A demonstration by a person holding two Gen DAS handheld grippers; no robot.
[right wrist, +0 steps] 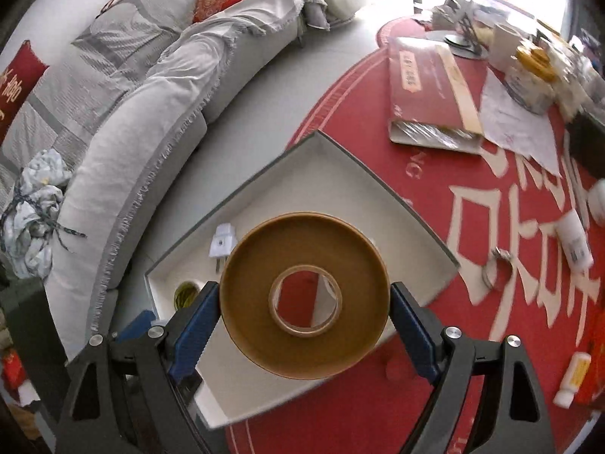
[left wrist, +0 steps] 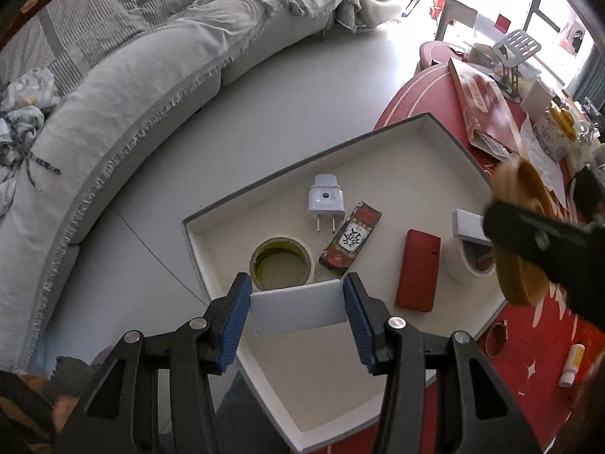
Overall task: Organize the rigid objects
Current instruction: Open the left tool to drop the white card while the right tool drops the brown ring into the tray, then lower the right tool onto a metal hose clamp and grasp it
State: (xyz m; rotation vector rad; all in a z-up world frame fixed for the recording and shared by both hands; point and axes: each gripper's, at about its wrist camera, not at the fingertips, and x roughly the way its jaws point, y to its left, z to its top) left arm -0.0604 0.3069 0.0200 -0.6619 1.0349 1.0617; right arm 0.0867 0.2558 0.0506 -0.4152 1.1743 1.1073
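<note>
A white shallow tray (left wrist: 427, 140) lies on the red table, also in the right wrist view (right wrist: 340, 159). In it lie a white plug adapter (left wrist: 325, 200), a yellow-green tape roll (left wrist: 281, 265), a dark printed packet (left wrist: 351, 240), a red case (left wrist: 418, 270) and a white cup (left wrist: 459, 268). My left gripper (left wrist: 297, 308) is shut on a pale grey box (left wrist: 298, 306) above the tray's near corner. My right gripper (right wrist: 304, 325) is shut on a big brown tape roll (right wrist: 302, 265) above the tray; it shows blurred in the left wrist view (left wrist: 523, 227).
A grey sofa (left wrist: 132, 94) curves along the left across bare floor. On the red table lie a red book (right wrist: 423, 87), papers (right wrist: 518, 121), small white bottles (right wrist: 574, 242), a metal ring (right wrist: 499, 261) and clutter at the far right.
</note>
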